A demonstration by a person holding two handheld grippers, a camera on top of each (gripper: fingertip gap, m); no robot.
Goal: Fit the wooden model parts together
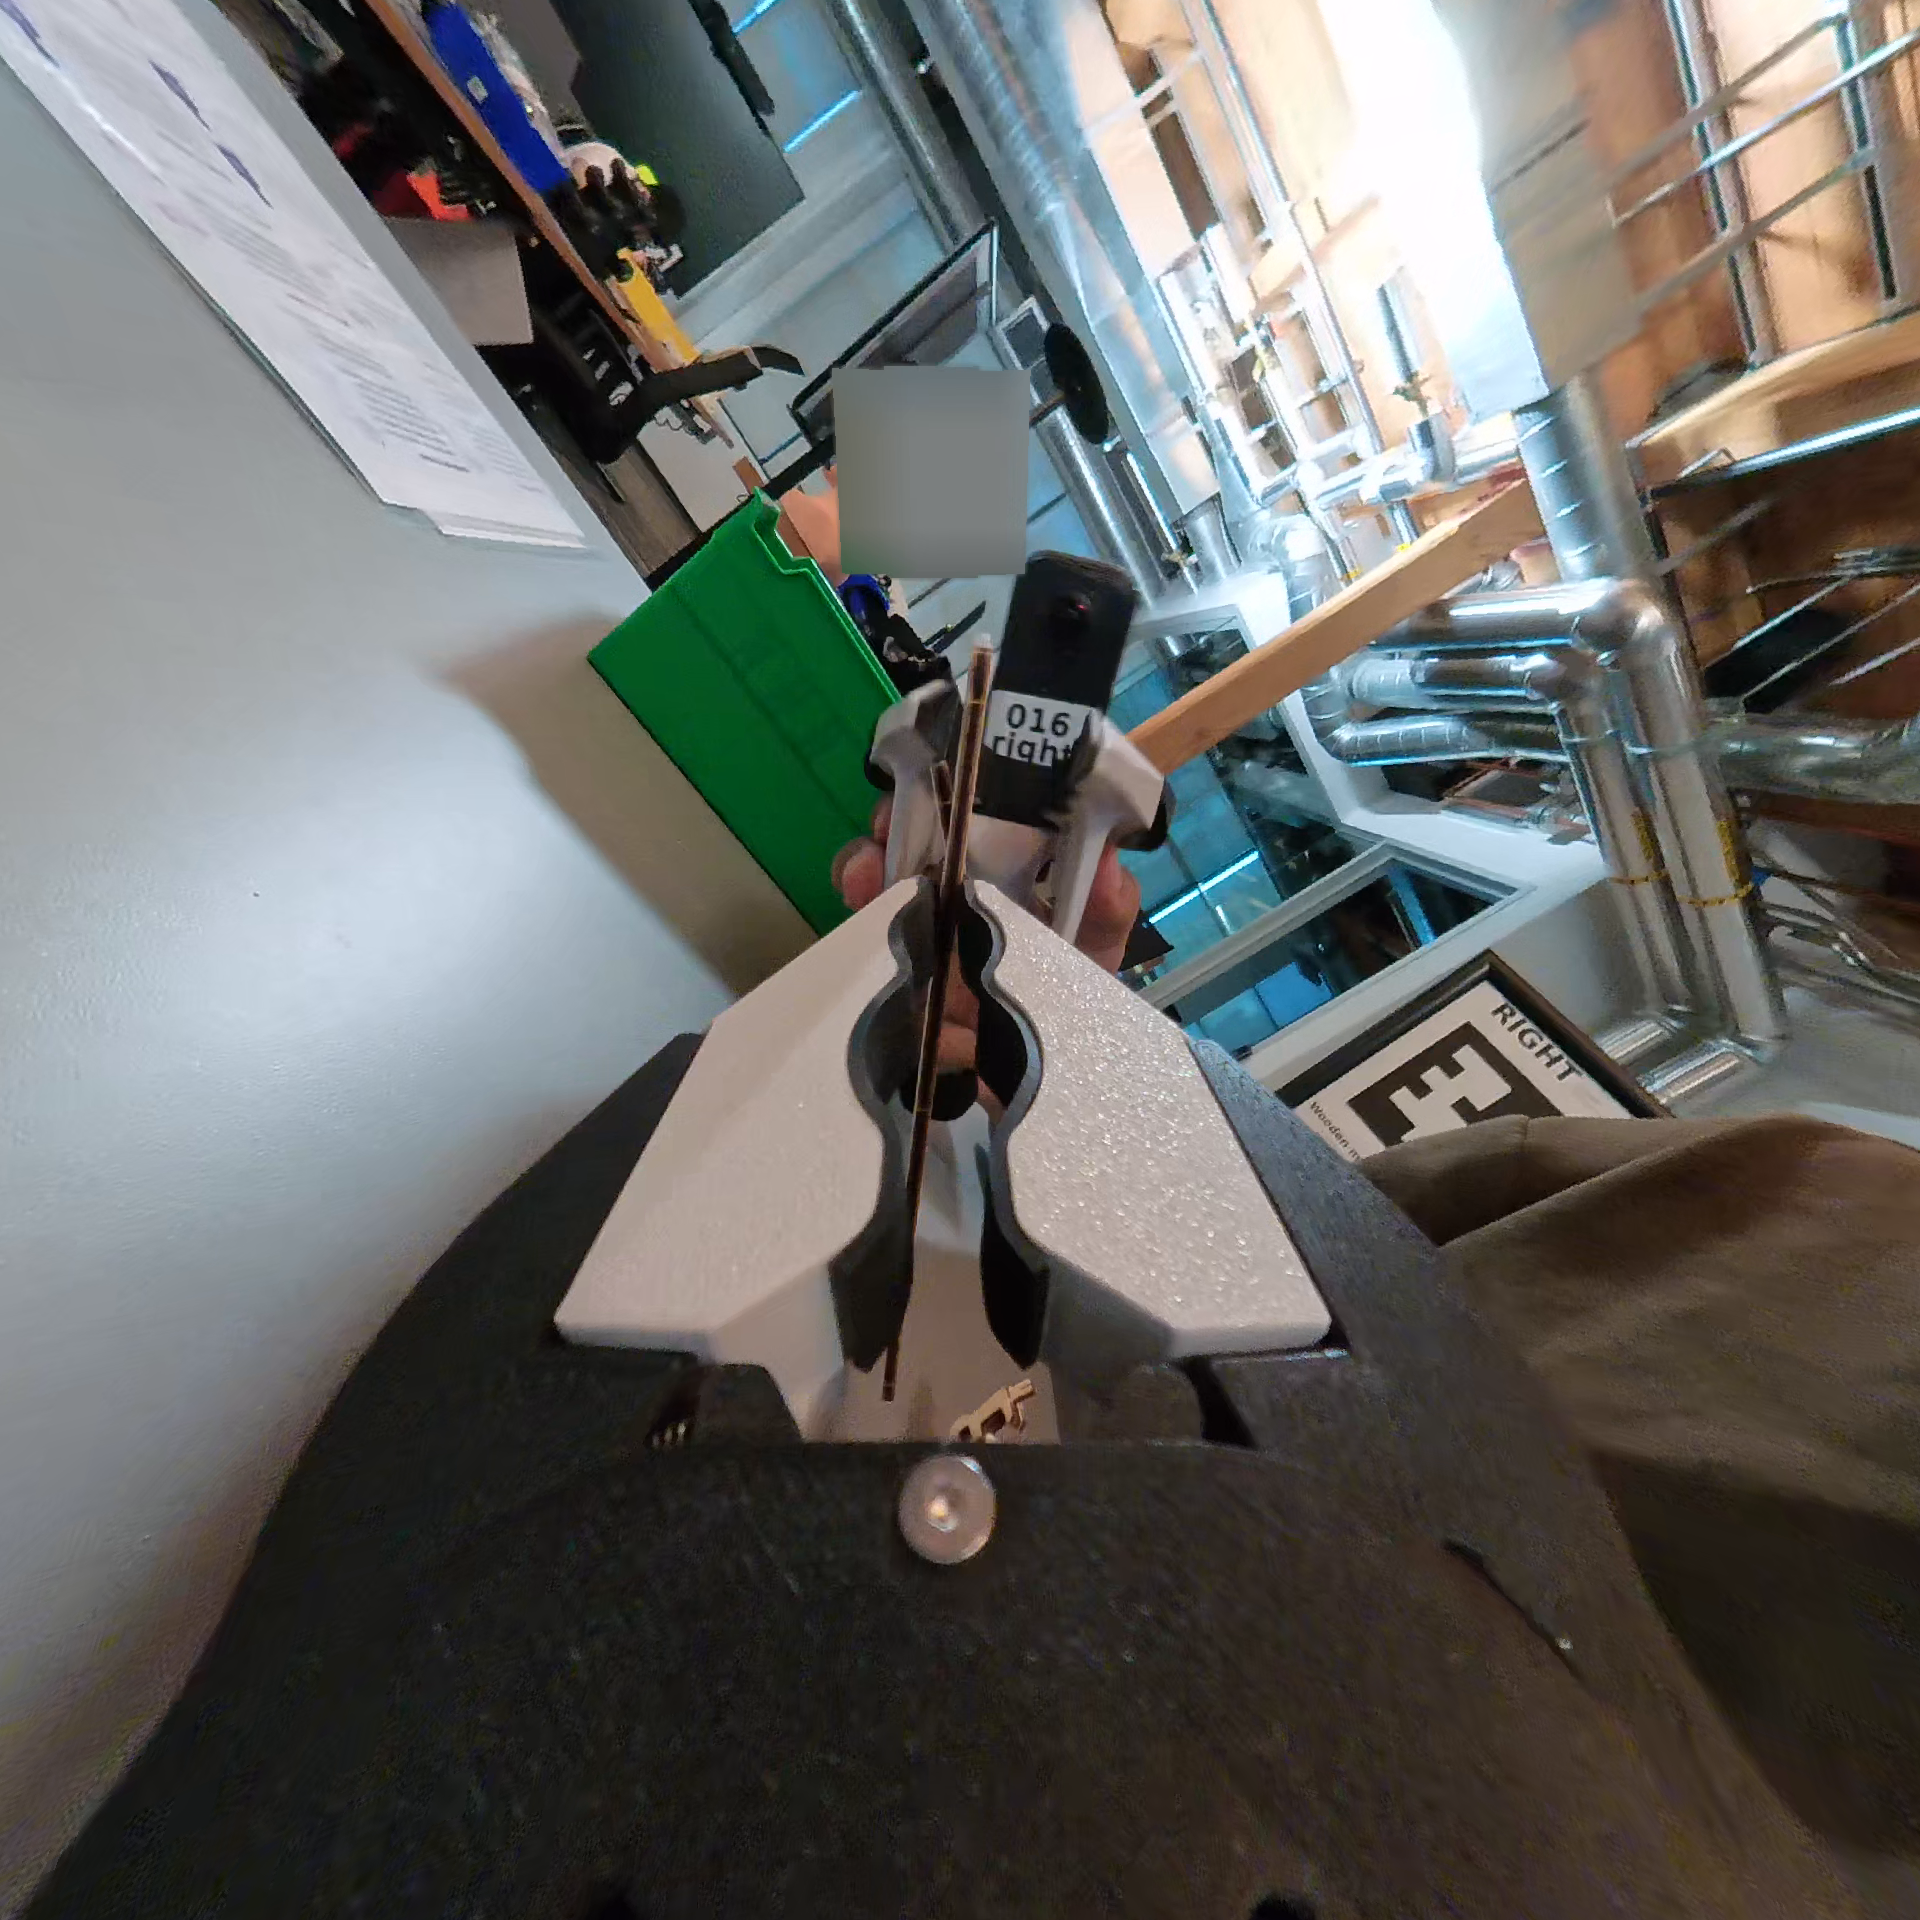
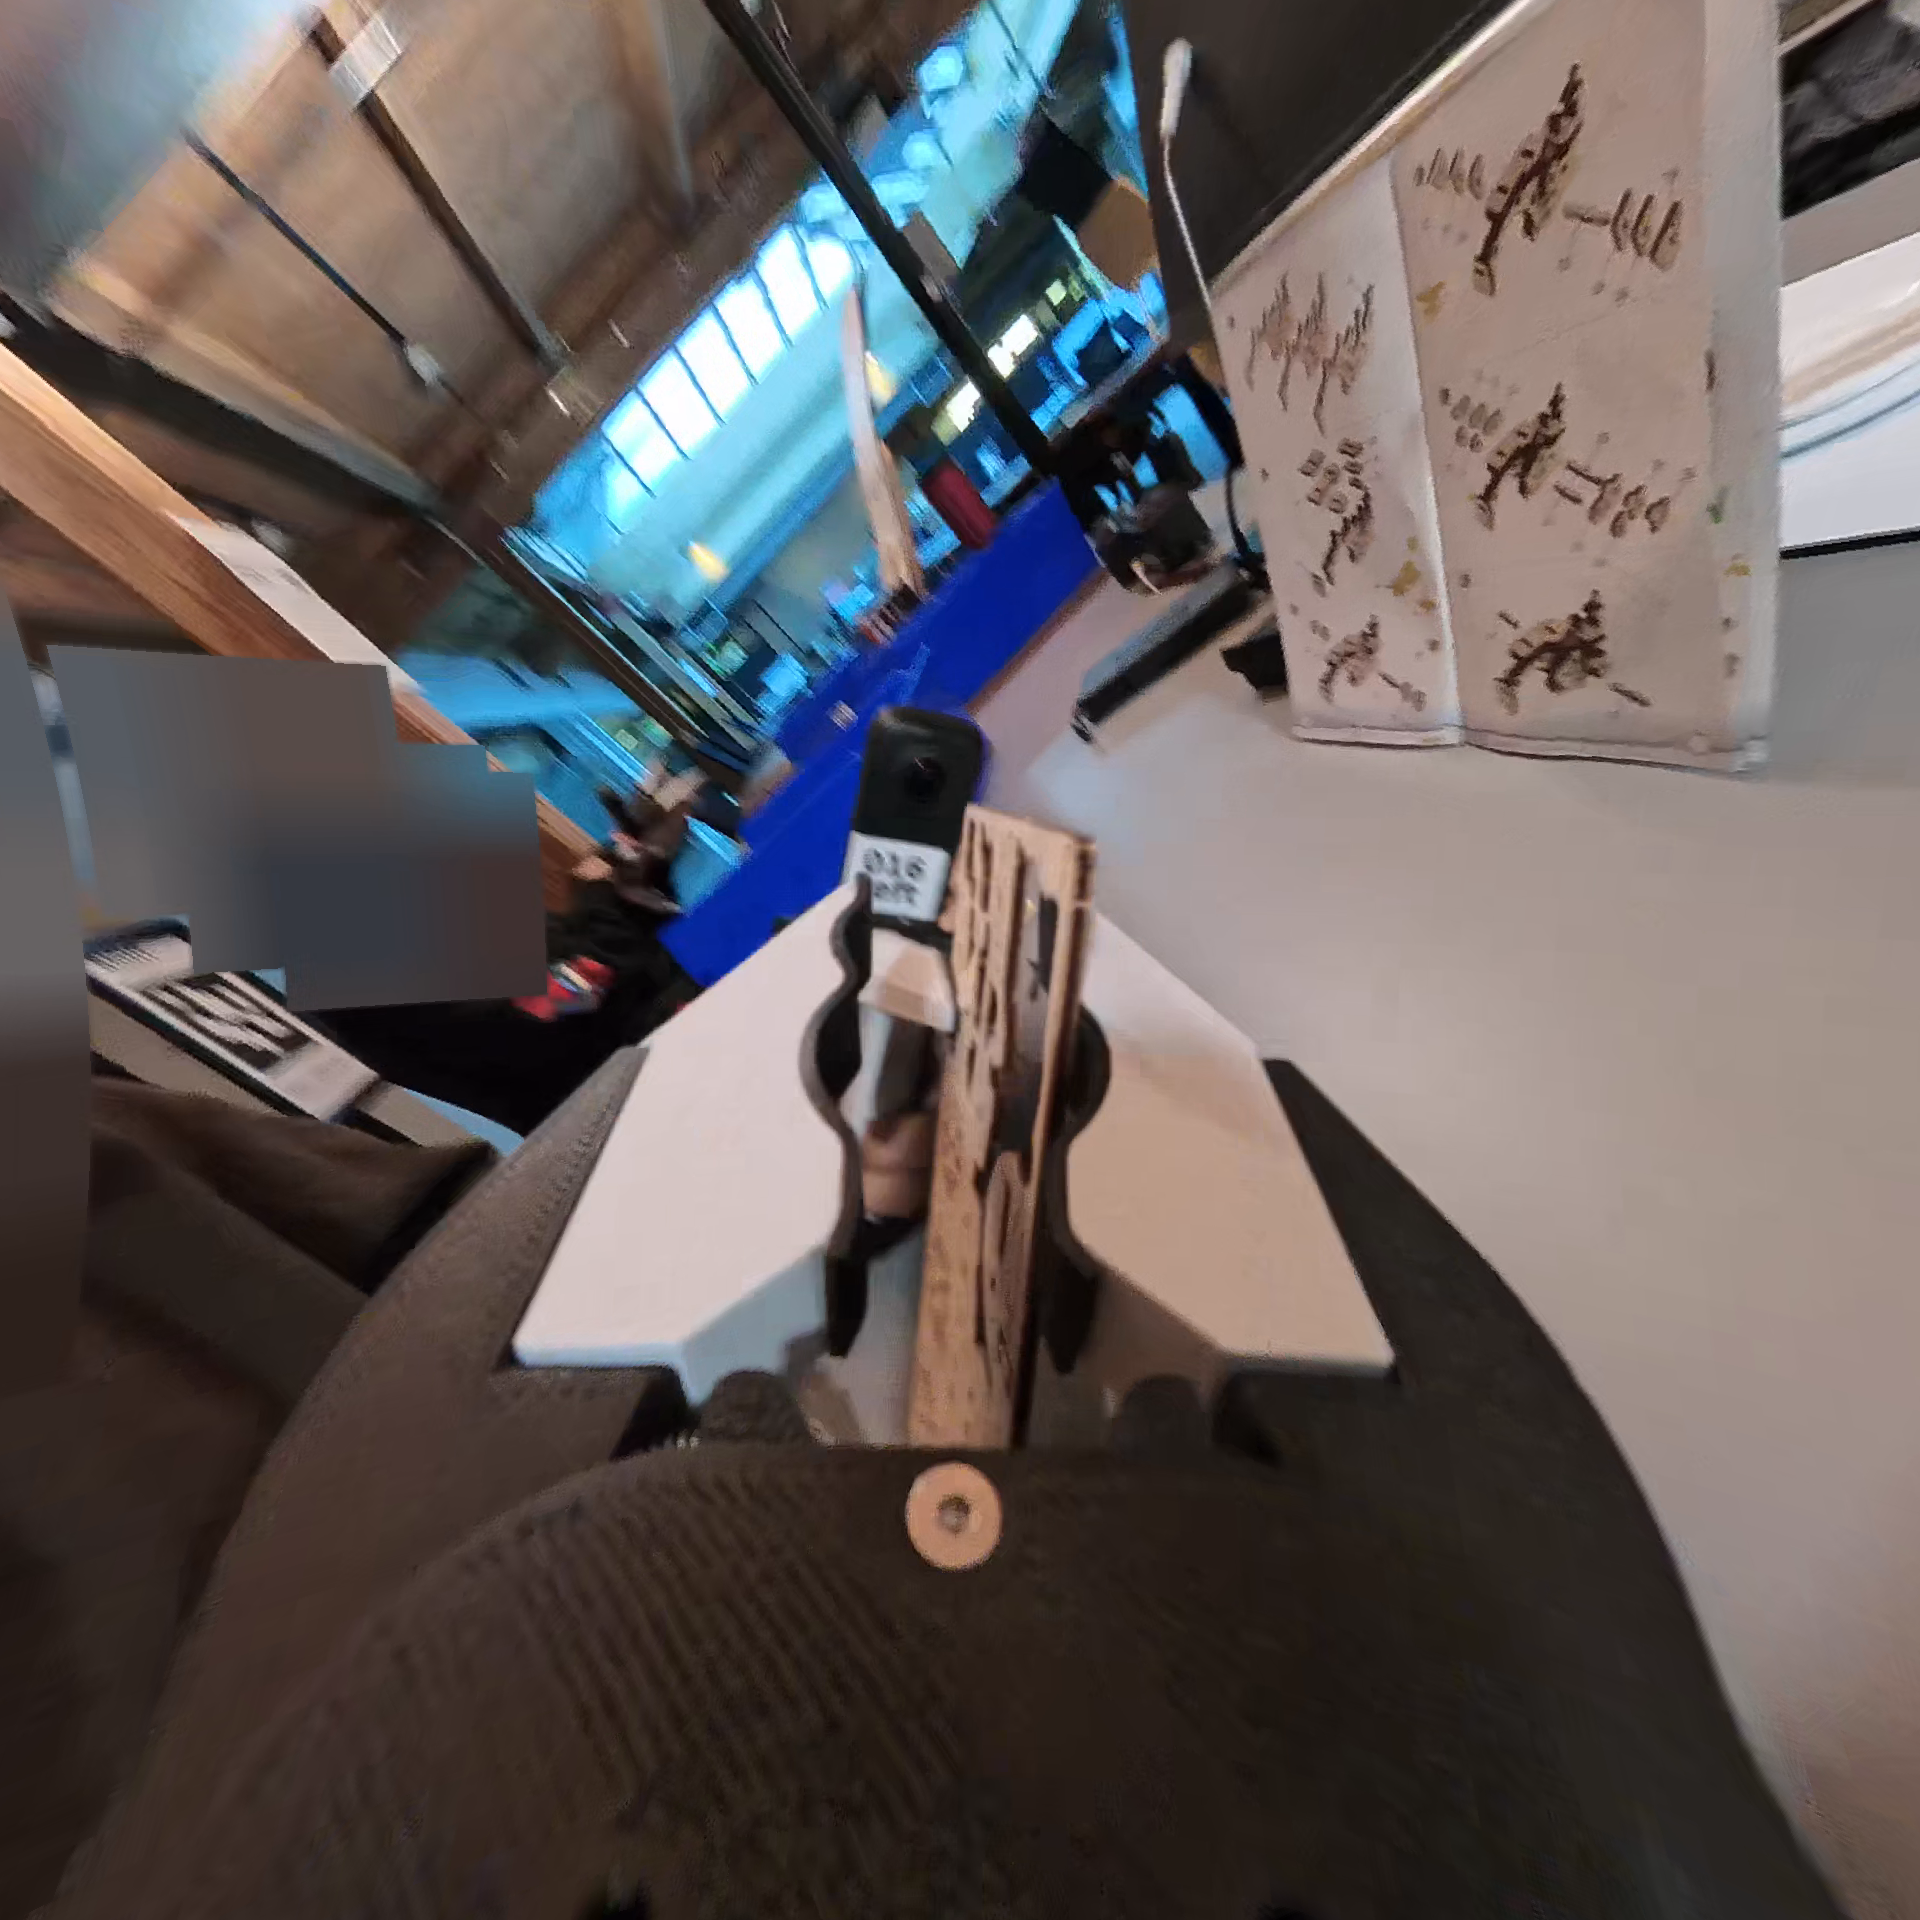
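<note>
A thin laser-cut wooden sheet shows edge-on between my left gripper's white fingers. My left gripper is shut on it and holds it above the grey table. In the right wrist view the same sheet shows its cut-out face and lies against the right-hand finger. My right gripper is open, its fingers on either side of the sheet with a gap on the left. The two grippers face each other, and the right gripper also shows in the left wrist view.
A green bin stands on the table behind the grippers. A printed paper lies at the far left. Folded instruction sheets stand at the right. A black-and-white marker board and a brown sleeve are close by. Both grippers' tips are close together, under 4 cm apart.
</note>
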